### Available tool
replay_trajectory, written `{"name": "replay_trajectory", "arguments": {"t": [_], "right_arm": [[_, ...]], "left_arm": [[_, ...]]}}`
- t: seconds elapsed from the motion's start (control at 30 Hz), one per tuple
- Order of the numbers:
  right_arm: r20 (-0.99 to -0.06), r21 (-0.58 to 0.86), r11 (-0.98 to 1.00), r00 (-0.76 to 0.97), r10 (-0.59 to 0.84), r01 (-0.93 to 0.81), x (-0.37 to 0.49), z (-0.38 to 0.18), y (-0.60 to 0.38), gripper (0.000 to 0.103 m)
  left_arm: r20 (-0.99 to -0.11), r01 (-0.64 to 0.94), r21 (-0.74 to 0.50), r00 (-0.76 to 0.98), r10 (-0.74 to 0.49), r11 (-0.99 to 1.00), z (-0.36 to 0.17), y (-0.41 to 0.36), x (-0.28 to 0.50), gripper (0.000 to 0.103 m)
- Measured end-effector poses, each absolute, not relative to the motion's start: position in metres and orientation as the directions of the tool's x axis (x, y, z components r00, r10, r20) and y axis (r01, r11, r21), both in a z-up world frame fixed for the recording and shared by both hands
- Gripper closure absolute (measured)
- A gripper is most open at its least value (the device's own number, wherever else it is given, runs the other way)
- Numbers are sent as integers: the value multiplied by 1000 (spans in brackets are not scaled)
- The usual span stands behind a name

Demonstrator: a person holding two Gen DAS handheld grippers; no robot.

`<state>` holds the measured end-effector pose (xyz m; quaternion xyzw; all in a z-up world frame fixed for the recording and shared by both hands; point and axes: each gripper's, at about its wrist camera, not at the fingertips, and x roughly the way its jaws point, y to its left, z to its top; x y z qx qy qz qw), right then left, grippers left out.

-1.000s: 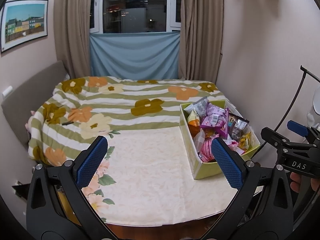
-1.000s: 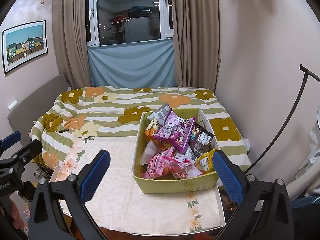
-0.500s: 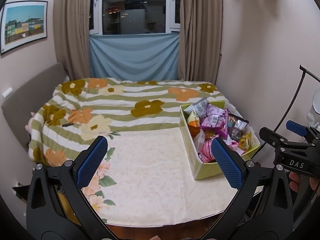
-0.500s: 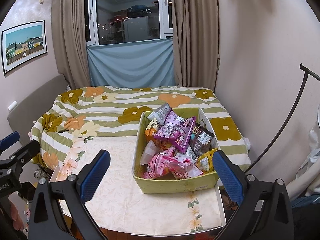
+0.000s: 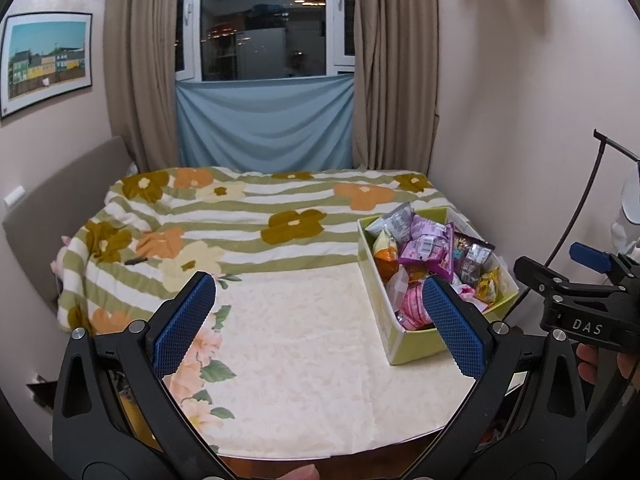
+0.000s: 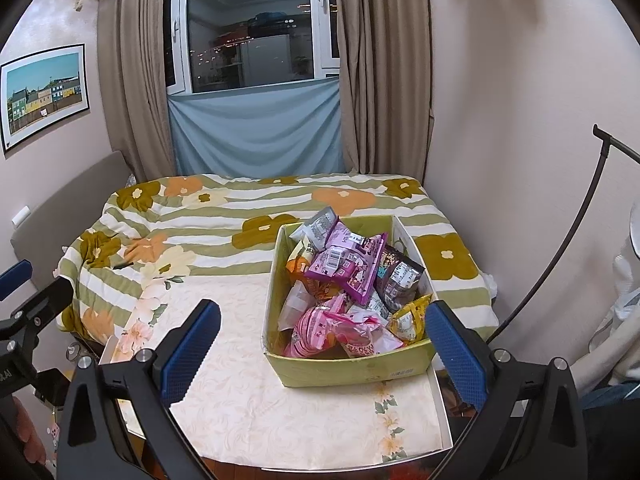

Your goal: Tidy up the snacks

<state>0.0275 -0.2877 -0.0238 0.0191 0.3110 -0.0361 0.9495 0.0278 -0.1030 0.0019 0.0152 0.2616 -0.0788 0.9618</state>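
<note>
While both hand-held grippers gape empty | snack box [image 6: 352, 372] ahead of right hand-held gripper [image 6: 320, 344] | right of left hand-held gripper [image 5: 316, 324]

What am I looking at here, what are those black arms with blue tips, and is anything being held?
Those are two hand-held grippers, each carrying its own camera looking out between its blue-padded jaws. One picture is from the left gripper, the other from the right gripper. Both are open and hold nothing. In front is a table with a cream floral cloth, and on it a green box heaped with snack packets. Behind the table is a bed with a flowered cover.
</note>
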Motion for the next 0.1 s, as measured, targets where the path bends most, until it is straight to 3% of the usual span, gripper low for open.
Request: {"name": "replay_trajectory", "arguments": {"t": [0.1], "right_arm": [[-600, 29, 996, 798, -54, 89, 25, -24, -285, 1]], "left_arm": [[-507, 171, -16, 848, -155, 985, 2, -102, 28, 0]]}}
